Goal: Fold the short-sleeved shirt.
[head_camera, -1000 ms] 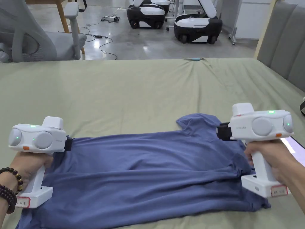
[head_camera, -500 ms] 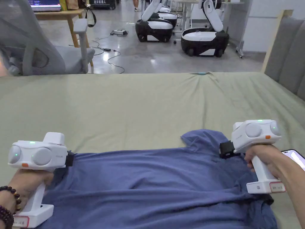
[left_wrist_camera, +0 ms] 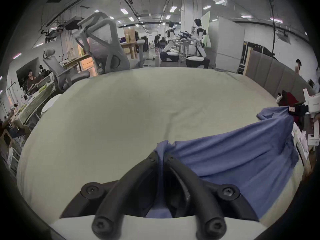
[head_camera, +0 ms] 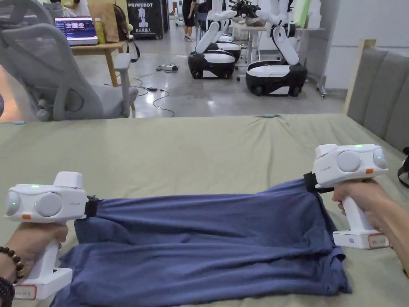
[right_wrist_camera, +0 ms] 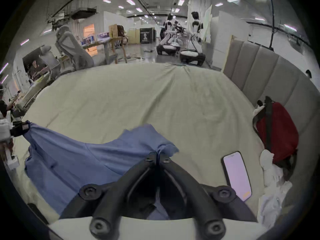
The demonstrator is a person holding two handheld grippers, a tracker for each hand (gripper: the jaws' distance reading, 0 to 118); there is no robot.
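Now the far edge of the blue short-sleeved shirt (head_camera: 207, 240) is raised off the bed (head_camera: 199, 152), where a second ago it was lying flat with one sleeve spread toward the far side. That sleeve is no longer laid out on the sheet; in the right gripper view it is seen hanging loose just beyond the pinch. The cloth is stretched in a taut line between the two tools, while the near part of the garment is still rested on the bed close to the person. From this, a lengthwise fold is judged to be under way, with the lifted edge ready to be carried over the near half.

The left gripper (left_wrist_camera: 160, 157) is pressed together on the left end of that edge, cloth being bunched between its jaws. The right gripper (right_wrist_camera: 158, 154) is likewise clamped on the right end, its jaws met on a thin pinch of fabric.
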